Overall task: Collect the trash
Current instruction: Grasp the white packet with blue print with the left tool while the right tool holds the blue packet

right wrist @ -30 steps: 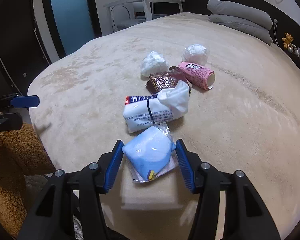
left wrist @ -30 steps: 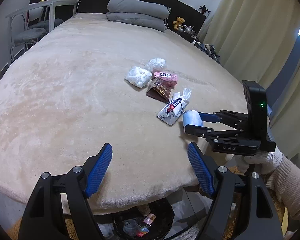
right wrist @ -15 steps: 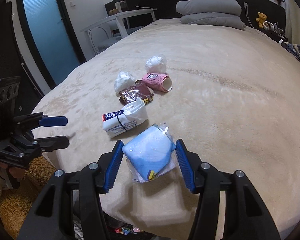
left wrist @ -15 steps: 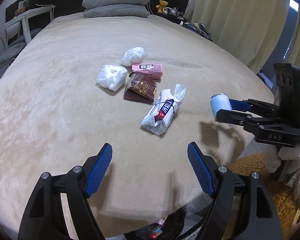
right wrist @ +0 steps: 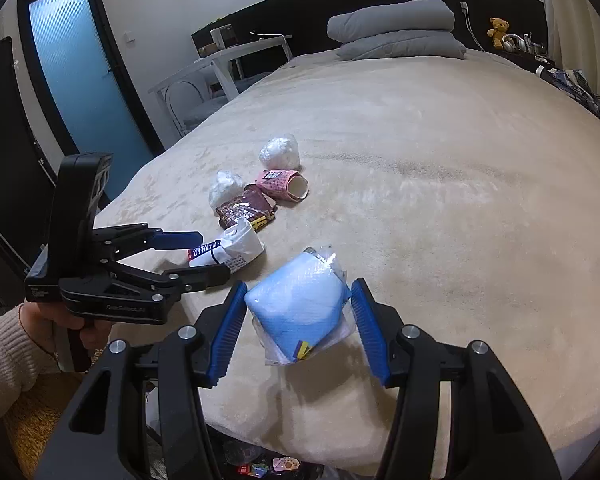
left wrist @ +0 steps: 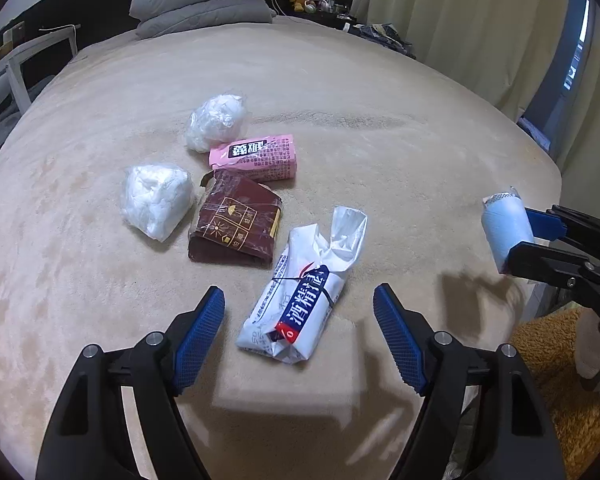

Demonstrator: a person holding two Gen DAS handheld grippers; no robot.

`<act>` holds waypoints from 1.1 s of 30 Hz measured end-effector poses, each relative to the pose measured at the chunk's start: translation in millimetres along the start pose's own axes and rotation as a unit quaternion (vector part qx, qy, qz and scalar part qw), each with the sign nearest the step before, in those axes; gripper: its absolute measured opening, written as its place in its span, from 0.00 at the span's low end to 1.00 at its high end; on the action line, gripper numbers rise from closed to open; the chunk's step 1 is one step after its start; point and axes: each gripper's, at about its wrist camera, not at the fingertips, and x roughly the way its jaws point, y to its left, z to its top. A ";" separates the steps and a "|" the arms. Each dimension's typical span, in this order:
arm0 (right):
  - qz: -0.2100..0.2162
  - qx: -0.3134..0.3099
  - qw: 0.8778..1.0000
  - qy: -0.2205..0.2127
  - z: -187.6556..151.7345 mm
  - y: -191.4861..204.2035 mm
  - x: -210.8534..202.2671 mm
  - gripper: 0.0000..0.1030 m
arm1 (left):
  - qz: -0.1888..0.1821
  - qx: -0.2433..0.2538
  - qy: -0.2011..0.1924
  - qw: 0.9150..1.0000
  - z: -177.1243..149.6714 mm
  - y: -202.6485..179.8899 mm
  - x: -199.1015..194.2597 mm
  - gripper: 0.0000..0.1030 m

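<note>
1. While the right gripper carries the blue packet clear of the bed, the likeliest slip is the packet sliding out: its clear plastic wrap looks slick and hangs loose below the pads, so a jolt on the way to the bin could shake it free onto the floor.
2. Because the bin sits low under the bed edge and only a sliver of it shows, a release made too early would probably drop the packet on the blanket or beside the bin.
3. As the left gripper comes in over the white wipes pack, its fingers straddle only the near end; closing there could pinch the crumpled wrapper alone, and the pack might swing or tear away.
4. Since the brown wrapper lies just beside the wipes pack, a crooked approach could nudge it or drag it along.
5. Right gripper: pressed in on the blue packet from both sides, pinching it firmly.
6. Left gripper: spread wide and closing, with the wipes pack lying between its fingers and no pad touching it yet.
7. Remaining trash on the bed: the pink carton and two white plastic wads, clustered near the brown wrapper.
</note>
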 end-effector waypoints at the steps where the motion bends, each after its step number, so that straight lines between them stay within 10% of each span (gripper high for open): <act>1: 0.000 0.001 1.000 0.001 0.8 -0.7 0.9 0.53 | 0.006 0.002 0.004 1.000 1.0 -0.9 3.1 0.62; 5: 0.001 0.000 1.000 0.005 2.9 -1.0 5.2 0.53 | 0.019 0.012 0.007 1.000 -0.6 -4.7 8.2 0.43; 33: 0.002 -0.013 1.000 -0.012 -3.0 34.3 14.5 0.53 | -0.011 -0.056 -0.100 0.993 -37.0 1.0 -94.5 0.41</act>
